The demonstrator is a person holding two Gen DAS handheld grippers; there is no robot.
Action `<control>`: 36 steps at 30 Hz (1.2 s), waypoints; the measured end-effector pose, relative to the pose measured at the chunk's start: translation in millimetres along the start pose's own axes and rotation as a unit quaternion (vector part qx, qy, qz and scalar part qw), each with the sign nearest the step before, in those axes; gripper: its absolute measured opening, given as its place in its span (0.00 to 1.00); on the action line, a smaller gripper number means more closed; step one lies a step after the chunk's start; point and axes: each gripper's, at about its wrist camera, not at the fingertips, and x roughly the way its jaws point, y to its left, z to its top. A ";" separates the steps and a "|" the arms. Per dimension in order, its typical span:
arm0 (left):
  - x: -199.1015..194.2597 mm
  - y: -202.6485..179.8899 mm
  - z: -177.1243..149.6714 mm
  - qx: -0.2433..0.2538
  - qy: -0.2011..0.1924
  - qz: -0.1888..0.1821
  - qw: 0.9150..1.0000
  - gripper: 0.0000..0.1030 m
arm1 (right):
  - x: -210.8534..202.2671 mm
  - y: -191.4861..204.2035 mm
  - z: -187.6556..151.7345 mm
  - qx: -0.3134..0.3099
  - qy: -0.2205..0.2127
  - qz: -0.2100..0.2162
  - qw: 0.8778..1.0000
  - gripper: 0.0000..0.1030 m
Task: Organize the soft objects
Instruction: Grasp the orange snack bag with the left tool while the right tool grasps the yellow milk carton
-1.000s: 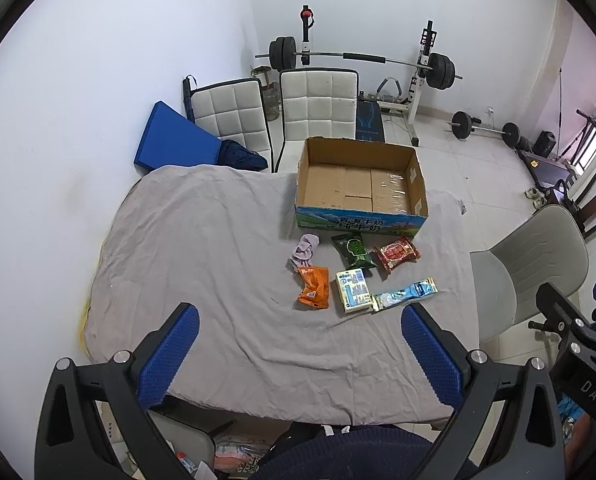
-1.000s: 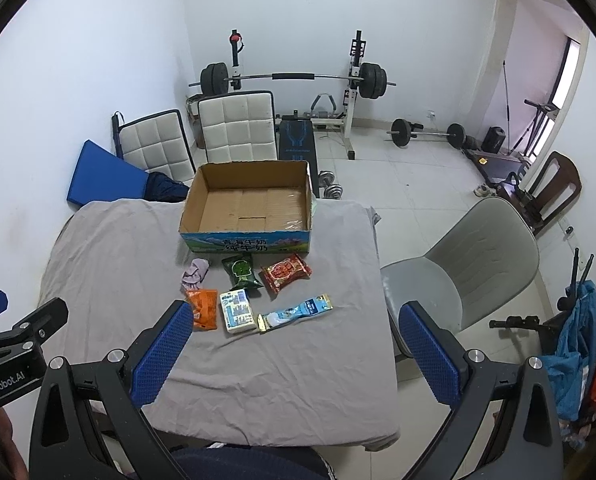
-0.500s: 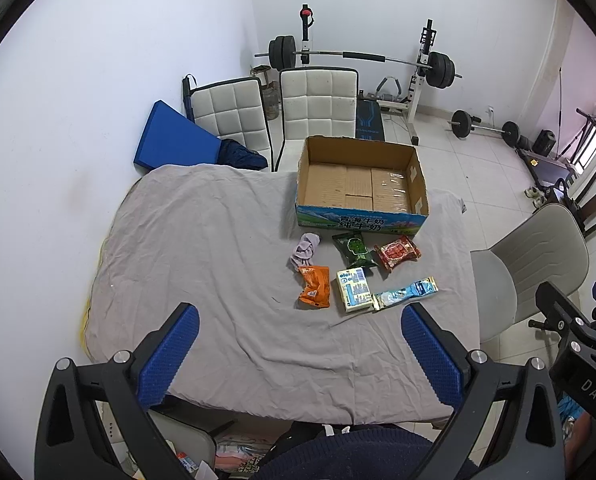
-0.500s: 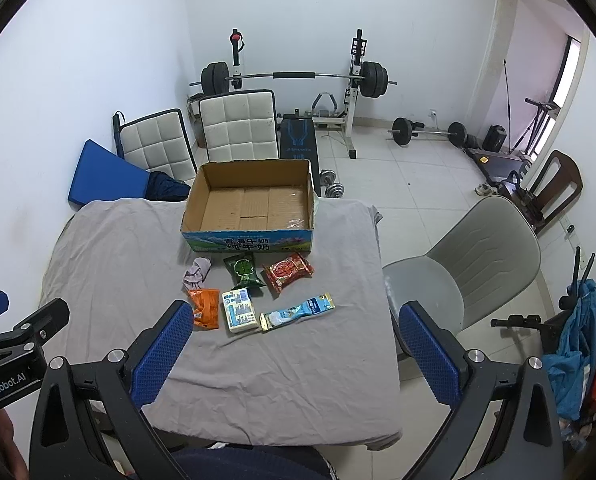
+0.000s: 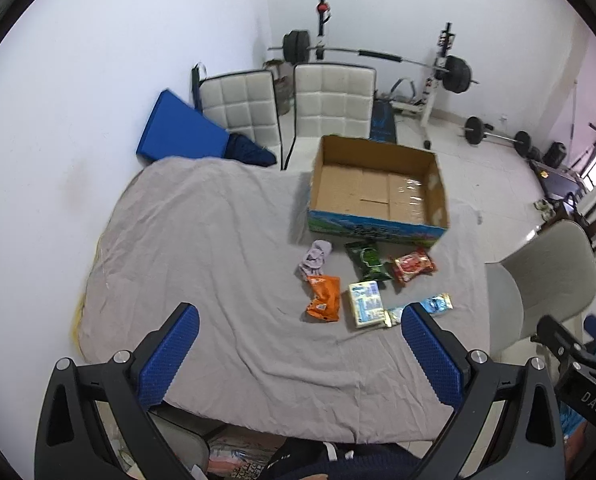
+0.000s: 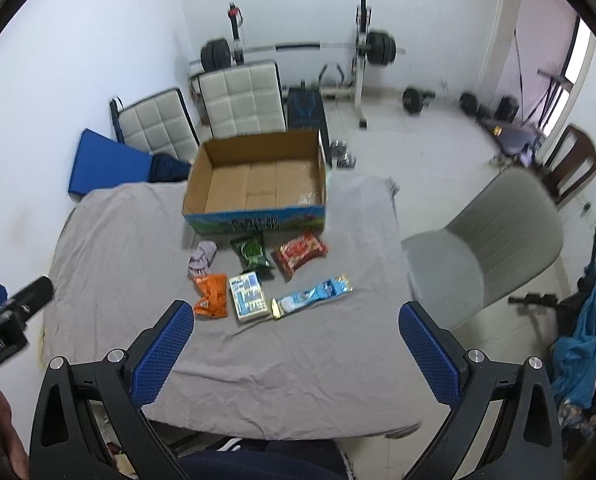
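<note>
Grey cloth [image 6: 118, 240] covers the table, where an open cardboard box [image 6: 258, 176] with a blue-green printed side stands at the far edge, its print too blurred to read. Just before it lie a lilac sock [image 6: 202, 258], a green packet [image 6: 252, 254], a red packet [image 6: 299, 252], an orange packet [image 6: 212, 294], a white-and-blue pack [image 6: 250, 296] and a light-blue wrapper [image 6: 313, 294], their labels unreadable. The left gripper [image 5: 298, 354], marked with part of "GenRobot.AI" in the right view, and the right gripper [image 6: 296, 352], marked "DAS" in the left view, hover near the table's near edge with jaws wide apart, holding nothing.
</note>
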 end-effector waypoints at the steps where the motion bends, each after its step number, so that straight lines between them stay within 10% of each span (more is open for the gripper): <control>1: 13.3 2.6 2.5 -0.002 0.010 0.000 1.000 1.00 | 14.3 -0.9 3.1 0.002 0.012 0.007 1.000 1.00; 19: 328.6 13.6 -14.9 -0.018 0.248 0.015 0.968 0.94 | 418.3 98.6 -18.2 -0.045 0.273 0.019 0.961 0.98; 23: 355.9 10.6 -19.9 -0.016 0.266 0.011 0.964 0.94 | 456.8 108.7 -34.4 -0.037 0.307 0.023 0.951 0.70; 31: 404.7 -29.8 -22.8 0.011 0.301 -0.057 0.952 0.93 | 455.4 81.4 -30.5 0.013 0.310 0.023 0.950 0.66; 36: 447.9 -51.2 -37.2 0.047 0.343 -0.046 0.937 0.65 | 456.7 80.1 -33.9 0.015 0.311 0.006 0.950 0.66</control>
